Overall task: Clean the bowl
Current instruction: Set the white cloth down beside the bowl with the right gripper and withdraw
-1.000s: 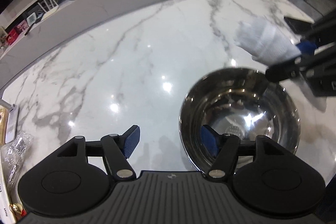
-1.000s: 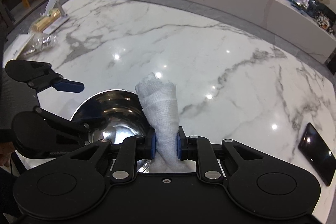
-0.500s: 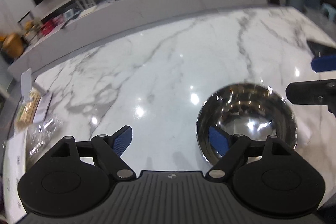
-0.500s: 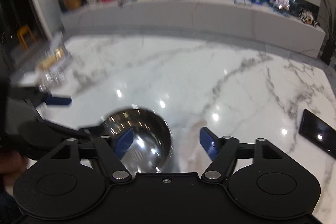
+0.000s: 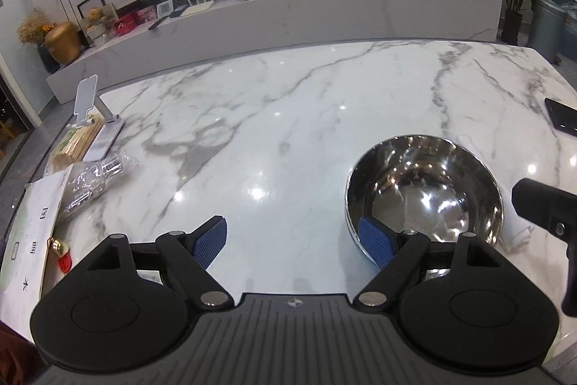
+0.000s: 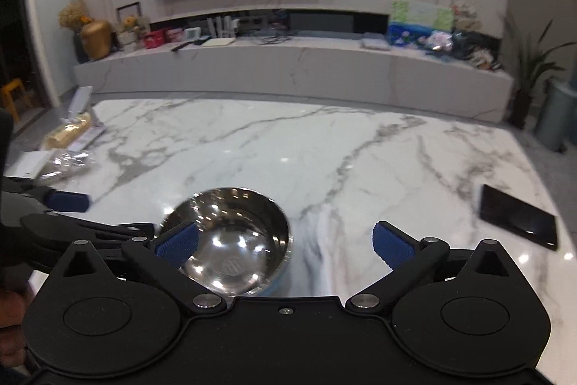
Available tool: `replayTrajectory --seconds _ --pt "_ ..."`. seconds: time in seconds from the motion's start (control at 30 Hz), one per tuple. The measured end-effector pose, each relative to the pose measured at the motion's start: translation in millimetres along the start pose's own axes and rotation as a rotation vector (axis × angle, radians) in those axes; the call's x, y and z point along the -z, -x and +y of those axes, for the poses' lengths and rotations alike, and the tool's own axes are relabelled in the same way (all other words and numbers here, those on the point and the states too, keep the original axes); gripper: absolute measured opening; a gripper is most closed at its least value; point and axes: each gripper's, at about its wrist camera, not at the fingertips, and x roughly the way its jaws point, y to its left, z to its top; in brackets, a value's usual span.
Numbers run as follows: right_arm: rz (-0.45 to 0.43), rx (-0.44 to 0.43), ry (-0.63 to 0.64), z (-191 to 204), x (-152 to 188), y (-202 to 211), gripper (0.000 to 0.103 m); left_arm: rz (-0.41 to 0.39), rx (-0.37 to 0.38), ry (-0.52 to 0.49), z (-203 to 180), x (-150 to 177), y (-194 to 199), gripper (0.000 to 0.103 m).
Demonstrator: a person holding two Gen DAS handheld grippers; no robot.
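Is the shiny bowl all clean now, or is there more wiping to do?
It looks nearly finished. The bowl sits on the marble table, shiny inside with no dirt showing. The white cloth lies beside it, let go. Nothing is in hand: the right claw has just been opening, with nothing between its pads, and the left claw is open and empty too. What's left seems to be only pulling away.

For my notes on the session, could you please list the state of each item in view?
Shiny steel bowl: upright, empty, unheld.
White cloth: released, lying beside bowl.
Left gripper: open, empty.
Right gripper: just opened wide, empty.
Black phone: flat, screen dark.
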Motion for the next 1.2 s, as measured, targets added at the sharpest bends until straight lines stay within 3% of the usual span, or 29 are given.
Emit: replayTrajectory --seconds 0.23,0.53,1.2 --pt "-0.019 0.035 -0.026 -1.7 19.9 13.0 0.102 -0.017 0.025 0.085 1.4 25.2 16.6 0.080" --pt "-0.047 0.071 -0.029 -9.0 27.8 27.7 0.102 -0.061 0.029 0.047 -12.7 33.9 33.8 0.080" --pt "-0.014 0.097 -0.003 2.9 33.1 19.8 0.102 -0.054 0.048 0.057 -15.0 39.3 31.4 0.080"
